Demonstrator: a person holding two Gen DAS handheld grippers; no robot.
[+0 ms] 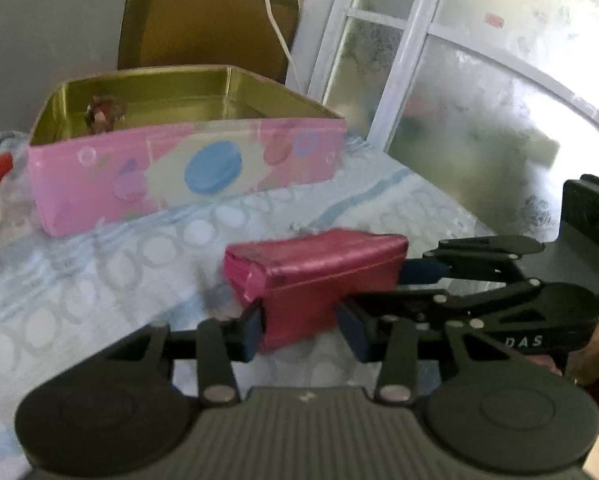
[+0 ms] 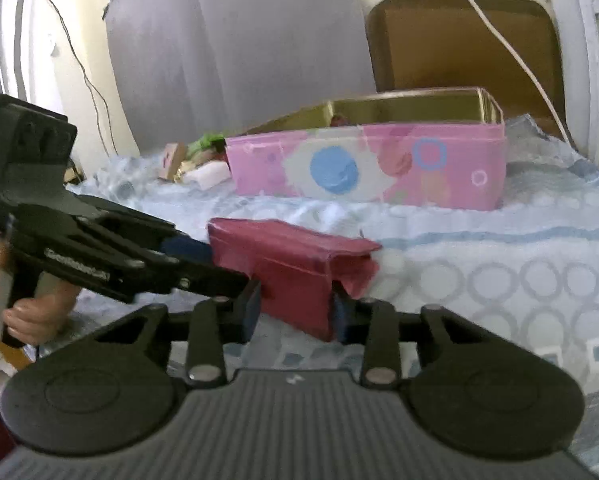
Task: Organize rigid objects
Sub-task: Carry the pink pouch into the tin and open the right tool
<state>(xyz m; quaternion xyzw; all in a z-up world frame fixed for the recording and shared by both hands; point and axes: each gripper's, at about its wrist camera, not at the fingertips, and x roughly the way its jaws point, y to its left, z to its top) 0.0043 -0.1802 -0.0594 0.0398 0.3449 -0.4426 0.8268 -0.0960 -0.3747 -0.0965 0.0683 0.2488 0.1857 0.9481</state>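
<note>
while both grippers close in on it from opposite ends, the magenta box (image 1: 315, 280) lies on the blue-and-white bedspread (image 1: 99, 280), on the near side of the pink tin (image 1: 187, 172) and apart from it. the left gripper (image 1: 303, 328) has its blue pads on either side of the box's near end; the left pad (image 1: 249, 332) sits against the box wall, and the right pad (image 1: 353, 332) is just beside it, though blur makes it impossible to tell whether it presses. from the right wrist view, the right gripper (image 2: 295, 312) straddles the other end of the box (image 2: 295, 268), both pads against its sides and gripping it. the left gripper (image 2: 203, 260) comes in from the left there, held by a hand (image 2: 39, 312), its fingers reaching the box's far end.

the pink tin (image 2: 379, 164) stands open, with a gold inside and a blue circle on its front wall. a small dark red item (image 1: 101, 114) rests inside it near the left corner. behind the tin leans its gold lid (image 1: 203, 20), with a white cable (image 1: 275, 28) hanging across it. to the left of the tin lie small mixed items (image 2: 191, 164), too blurred to name. right of the tin stands a frosted window (image 1: 479, 80).
</note>
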